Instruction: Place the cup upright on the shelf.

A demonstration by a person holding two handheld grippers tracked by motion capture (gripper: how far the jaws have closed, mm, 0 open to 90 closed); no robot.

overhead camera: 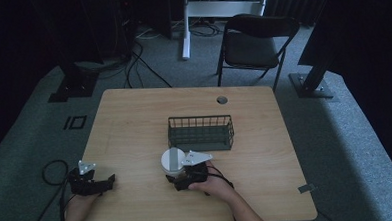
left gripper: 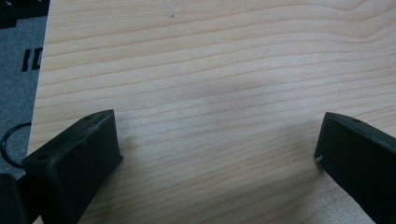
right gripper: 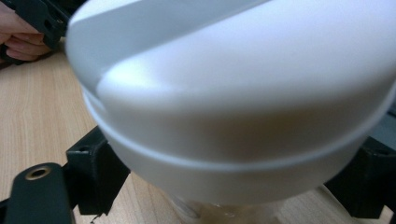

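Observation:
A white round container with a grey stripe across its lid stands on the wooden table, in front of the wire basket. My right gripper is right behind it, held by a hand. In the right gripper view the white lid looms close. The right gripper is open, one black jaw on each side of the container, and the lid hides whether they touch. My left gripper rests at the table's front left edge. The left gripper is open over bare wood, with nothing between its jaws.
A dark wire basket sits mid-table, just beyond the container. A cable hole marks the far edge. A folding chair and dark stands are on the carpet past the table. Cables trail off the table's left side.

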